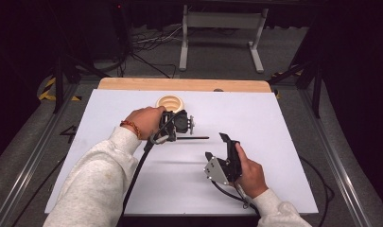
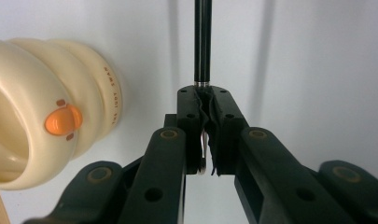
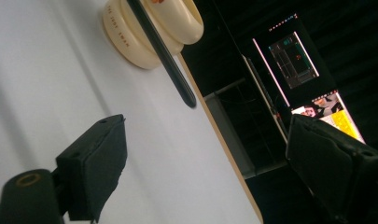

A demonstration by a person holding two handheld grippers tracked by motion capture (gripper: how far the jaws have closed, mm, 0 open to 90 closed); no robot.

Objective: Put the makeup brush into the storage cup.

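Note:
A slim black pen (image 1: 194, 138) sticks out to the right from my left gripper (image 1: 179, 126), which is shut on its clip end. In the left gripper view the pen (image 2: 203, 42) rises straight from the closed pads (image 2: 206, 116). A cream ribbed holder (image 1: 170, 102) with an orange duck beak stands just behind that gripper; it sits at the left in the left gripper view (image 2: 42, 116). My right gripper (image 1: 217, 146) hovers open to the right of the pen tip. Its own view shows the pen (image 3: 163, 51) and holder (image 3: 144, 32) ahead of wide-apart jaws.
A white mat (image 1: 108, 123) covers the table, with a wooden strip (image 1: 132, 84) along the far edge. Cables trail from both grippers. A metal stand (image 1: 222, 33) and floor cables lie beyond the table. A lit screen (image 3: 294, 58) glows in the dark background.

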